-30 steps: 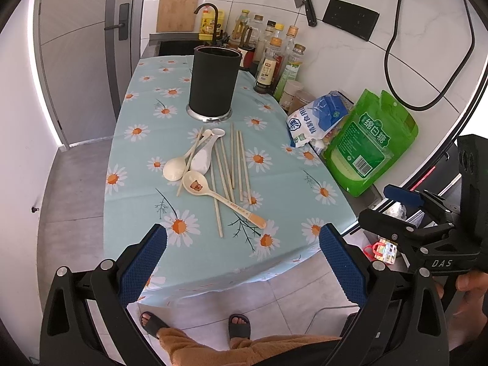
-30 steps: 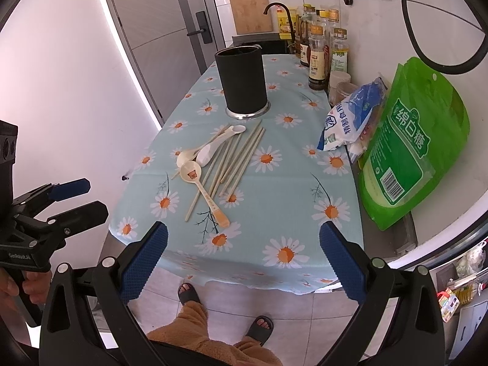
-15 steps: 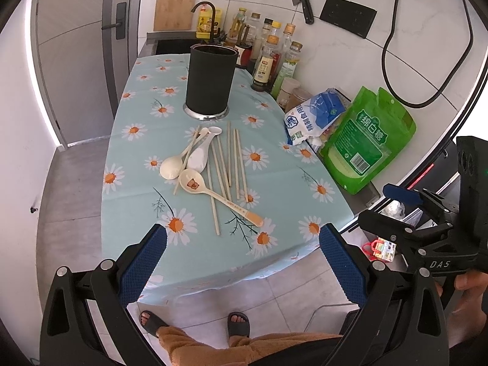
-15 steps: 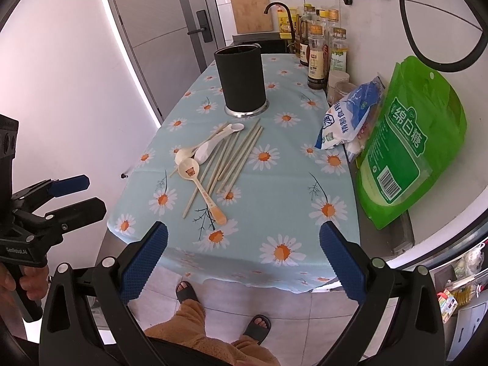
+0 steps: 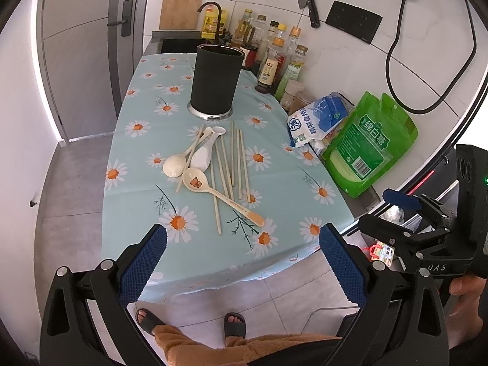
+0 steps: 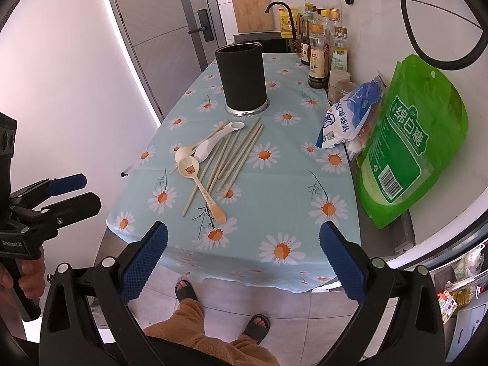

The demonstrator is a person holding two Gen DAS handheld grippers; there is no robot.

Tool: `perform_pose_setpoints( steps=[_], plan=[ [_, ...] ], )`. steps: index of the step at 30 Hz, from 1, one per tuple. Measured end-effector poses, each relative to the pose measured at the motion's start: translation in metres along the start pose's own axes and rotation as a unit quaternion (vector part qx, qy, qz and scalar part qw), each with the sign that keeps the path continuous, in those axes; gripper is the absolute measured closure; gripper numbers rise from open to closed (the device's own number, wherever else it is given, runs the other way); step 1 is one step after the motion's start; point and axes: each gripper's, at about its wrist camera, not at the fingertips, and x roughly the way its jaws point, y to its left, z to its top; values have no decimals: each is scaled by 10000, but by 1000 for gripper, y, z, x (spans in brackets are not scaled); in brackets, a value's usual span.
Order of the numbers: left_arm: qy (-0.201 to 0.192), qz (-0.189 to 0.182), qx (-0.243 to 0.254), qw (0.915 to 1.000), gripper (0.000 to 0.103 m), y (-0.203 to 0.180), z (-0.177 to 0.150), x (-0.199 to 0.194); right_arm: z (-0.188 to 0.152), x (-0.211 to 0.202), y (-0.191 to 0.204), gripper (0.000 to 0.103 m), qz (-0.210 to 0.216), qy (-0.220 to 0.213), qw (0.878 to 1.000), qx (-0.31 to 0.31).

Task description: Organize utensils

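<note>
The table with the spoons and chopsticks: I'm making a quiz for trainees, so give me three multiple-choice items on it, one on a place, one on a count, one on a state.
1. Where does the black holder stand relative to the pile of chopsticks?
A. Beyond it, farther from the grippers
B. Between it and the near table edge
C. On the floor

2. How many spoons lie on the tablecloth?
A. One
B. Three
C. Six

3. What state is the left gripper in?
A. Shut on a spoon
B. Shut on a chopstick
C. Open, holding nothing

Answers:
1. A, the holder stands upright behind the pile, toward the bottles.
2. B, a bear-print spoon and two pale spoons show.
3. C, its blue pads stand wide apart short of the table; the right gripper looks the same.
</note>
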Motion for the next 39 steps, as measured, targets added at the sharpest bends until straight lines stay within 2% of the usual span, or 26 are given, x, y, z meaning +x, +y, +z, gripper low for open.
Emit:
perform_pose_setpoints(
  steps=[10,13,24,32,39],
  plan=[
    [14,38,-10,10000,6,1,0,-1,1,1,0,4,90,3,10000,-27],
    [-88,48,-105,9999,6,1,1,-5,2,2,-3,4,158,7,9999,-48],
    [176,146,-5,9997,6,-12,-2,-2,3,3,-6,4,485,185,9985,-154],
    [489,-224,-501,9973,6,12,-3,18,14,24,-1,7,887,542,9946,-70],
    [604,-695,-1203,9885,8,52,1,57,31,49,10,8,919,812,9924,-135]
  ],
)
